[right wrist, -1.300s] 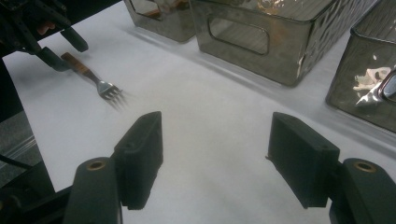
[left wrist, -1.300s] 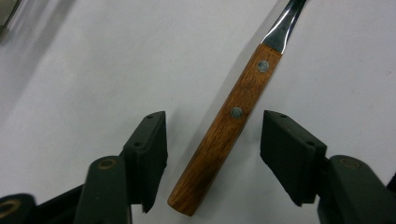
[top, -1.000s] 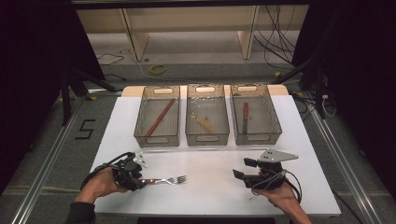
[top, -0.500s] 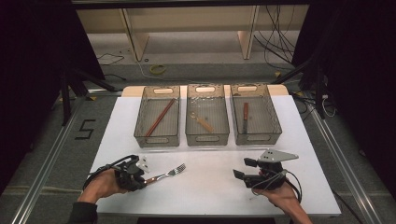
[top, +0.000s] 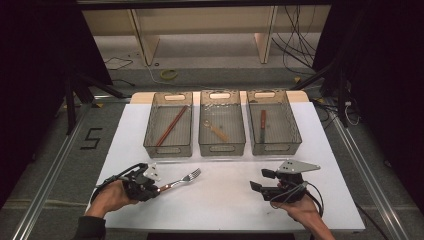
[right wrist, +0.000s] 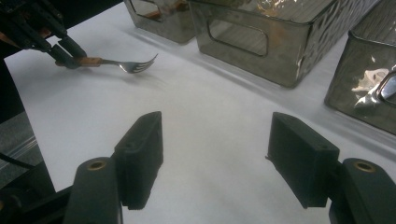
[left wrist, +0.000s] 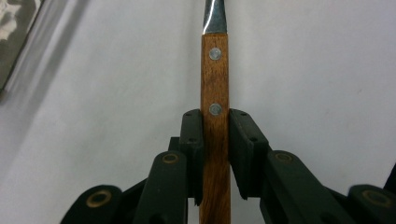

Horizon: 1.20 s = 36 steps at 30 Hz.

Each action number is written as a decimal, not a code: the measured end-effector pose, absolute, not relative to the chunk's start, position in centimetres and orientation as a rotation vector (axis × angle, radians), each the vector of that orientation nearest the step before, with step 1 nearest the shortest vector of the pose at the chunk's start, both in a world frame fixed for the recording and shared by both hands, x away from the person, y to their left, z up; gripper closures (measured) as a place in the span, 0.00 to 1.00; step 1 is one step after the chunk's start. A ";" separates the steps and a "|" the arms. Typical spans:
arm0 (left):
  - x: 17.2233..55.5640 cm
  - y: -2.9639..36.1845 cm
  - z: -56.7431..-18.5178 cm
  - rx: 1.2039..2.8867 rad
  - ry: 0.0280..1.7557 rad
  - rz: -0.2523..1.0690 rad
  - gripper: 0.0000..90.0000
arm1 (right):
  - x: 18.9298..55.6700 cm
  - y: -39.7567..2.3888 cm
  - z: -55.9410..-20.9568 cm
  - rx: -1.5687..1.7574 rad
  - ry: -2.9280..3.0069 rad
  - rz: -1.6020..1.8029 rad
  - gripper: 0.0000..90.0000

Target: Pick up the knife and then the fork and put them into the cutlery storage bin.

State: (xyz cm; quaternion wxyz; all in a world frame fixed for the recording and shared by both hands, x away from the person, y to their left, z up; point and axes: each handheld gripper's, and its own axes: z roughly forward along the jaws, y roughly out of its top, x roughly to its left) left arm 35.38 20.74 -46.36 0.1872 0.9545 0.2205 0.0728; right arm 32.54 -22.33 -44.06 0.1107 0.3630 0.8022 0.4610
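A fork (top: 184, 179) with a wooden handle (left wrist: 215, 79) and metal tines lies at an angle over the white table top, tines toward the bins. At the front left, my left gripper (top: 156, 189) is shut on the handle's end. Its jaws have just been closing and now press the wood from both sides (left wrist: 215, 135). The right gripper view also shows the fork (right wrist: 128, 64) and that left gripper (right wrist: 70, 53). My right gripper (top: 258, 179) rests at the front right, open, with only bare table between its jaws (right wrist: 217, 149).
Three grey see-through bins stand side by side at the back of the white sheet (top: 225, 210). The left bin (top: 168, 150) holds brown sticks, the middle bin (top: 222, 148) a small wooden-handled utensil, the right bin (top: 275, 148) a knife. Dark floor surrounds the table.
The left jaws have closed on the fork's handle. The fork's tines have swung from level toward the bins. The right gripper has stayed put.
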 end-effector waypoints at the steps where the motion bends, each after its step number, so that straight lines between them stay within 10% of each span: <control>1: 35.3 20.5 -46.3 2.679 0.617 0.204 0.84 | 32.5 -22.3 -44.0 1.062 2.356 1.357 0.40; 36: 34.8 7.9 -43.9 2.733 0.118 0.183 0.84 | 32.5 -13.3 -43.3 0.613 2.654 1.134 0.40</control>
